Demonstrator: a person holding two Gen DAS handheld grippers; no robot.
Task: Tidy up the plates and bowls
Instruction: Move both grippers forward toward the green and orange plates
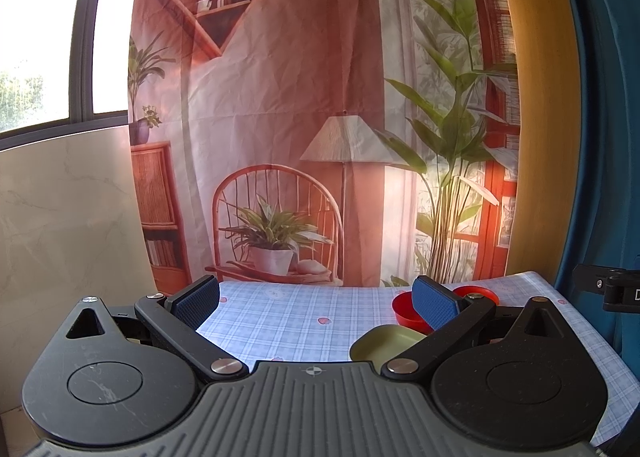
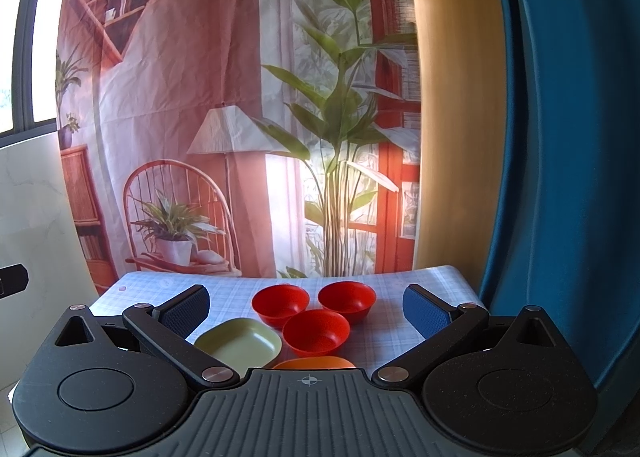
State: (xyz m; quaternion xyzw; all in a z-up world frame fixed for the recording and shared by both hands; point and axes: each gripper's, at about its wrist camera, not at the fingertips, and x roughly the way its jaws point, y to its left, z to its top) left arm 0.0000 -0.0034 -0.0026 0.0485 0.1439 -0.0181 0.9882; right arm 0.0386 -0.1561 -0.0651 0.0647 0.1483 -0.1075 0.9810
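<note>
Both hanging wide and empty, left claw (image 1: 316,299) and right claw (image 2: 306,309), facing light, stiff, slick-looking red bowls (image 2: 316,331) just ahead, likely pinching best at the rim

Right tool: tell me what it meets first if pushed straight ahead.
Probably the nearest red bowl, which sits centred between the open right tool's fingers; the orange plate lies lower, likely passing beneath. Depth is unclear.

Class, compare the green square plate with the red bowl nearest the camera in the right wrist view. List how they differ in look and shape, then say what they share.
1. Colour: the green plate is pale olive green; the nearest red bowl is bright red.
2. Outline: the green plate is square with rounded corners; the nearest red bowl is round.
3. Depth: the green plate is shallow; the nearest red bowl is deeper, with sloping walls.
Shared: both sit upright and empty on the checked tablecloth, side by side.
</note>
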